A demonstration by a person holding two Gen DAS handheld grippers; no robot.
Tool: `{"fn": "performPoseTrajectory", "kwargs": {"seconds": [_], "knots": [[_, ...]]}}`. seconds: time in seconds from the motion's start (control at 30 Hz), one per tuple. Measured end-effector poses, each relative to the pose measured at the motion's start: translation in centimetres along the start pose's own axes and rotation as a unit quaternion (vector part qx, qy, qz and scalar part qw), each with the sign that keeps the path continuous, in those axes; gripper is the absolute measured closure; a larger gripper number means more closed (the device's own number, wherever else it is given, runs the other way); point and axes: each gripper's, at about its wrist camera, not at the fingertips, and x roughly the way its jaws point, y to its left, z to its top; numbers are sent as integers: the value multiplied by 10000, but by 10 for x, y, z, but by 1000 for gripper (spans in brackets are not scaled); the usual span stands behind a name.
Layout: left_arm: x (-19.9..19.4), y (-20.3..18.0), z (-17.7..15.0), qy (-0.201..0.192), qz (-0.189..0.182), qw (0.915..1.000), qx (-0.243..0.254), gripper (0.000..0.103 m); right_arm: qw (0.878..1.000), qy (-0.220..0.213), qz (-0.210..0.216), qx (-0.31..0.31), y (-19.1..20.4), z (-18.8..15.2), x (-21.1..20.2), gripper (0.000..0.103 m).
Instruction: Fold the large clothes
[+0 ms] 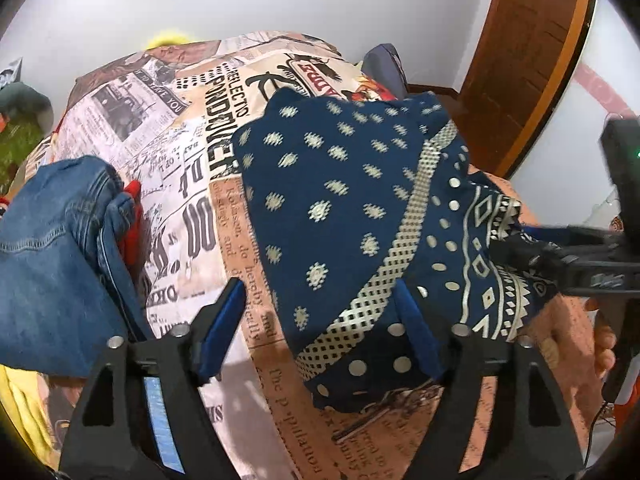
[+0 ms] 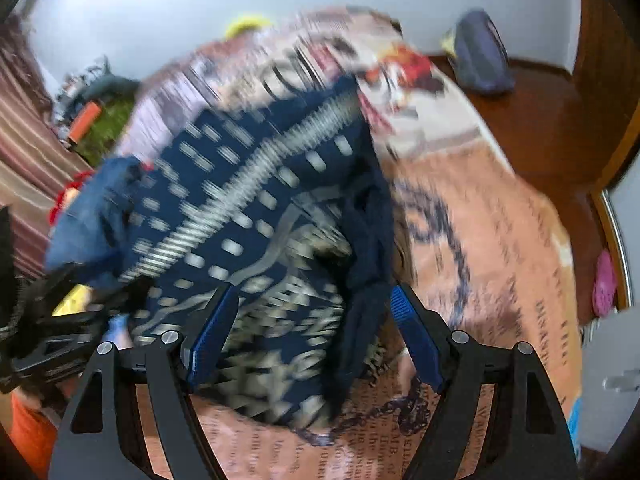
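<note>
L gripper [image 1: 320, 320] jaws wide, empty | navy print garment [image 1: 340, 200] dead ahead, band runs diag | R gripper [image 2: 312, 332] wide too, cloth between pads, unclamped

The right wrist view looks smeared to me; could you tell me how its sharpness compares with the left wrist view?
Right wrist view: heavy motion blur streaks the navy patterned garment and the newsprint bedspread, while the gripper's own fingers stay crisp. Left wrist view: sharp throughout, print legible, with only fisheye bending at the edges.

Newspaper-print bedspread [image 1: 192, 152], wooden door [image 1: 532, 52], blue bag [image 2: 484, 54]
</note>
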Motion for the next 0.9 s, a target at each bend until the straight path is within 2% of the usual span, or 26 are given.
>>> {"fn": "performPoseTrajectory", "kwargs": {"seconds": [0.07,0.13,0.33,0.4,0.53,0.63,0.8,0.9], "knots": [[2,4,-6,-3,-41,10000,-22,14,9999,130,51,54,-10,-10,8,27],[5,9,-15,86,-187,9998,-18,14,9997,221,95,110,-19,-20,11,25],[-5,14,-29,104,-239,9997,-17,12,9997,152,-184,-101,-32,-41,-6,24],[-9,16,-32,91,-214,9997,-9,13,9995,118,-264,-126,-31,-42,-14,24],[-23,16,-36,-84,92,9997,200,13,9988,-30,-425,-248,-23,-40,-27,24],[-35,19,-34,-217,236,9991,275,13,9981,-195,-426,-403,-13,-36,-37,24],[-52,27,-15,-563,387,9975,170,13,9973,-575,-174,-424,-2,-21,-51,24],[-57,30,1,-709,315,9970,-8,13,9973,-659,-21,-324,-1,-10,-47,24]]}}
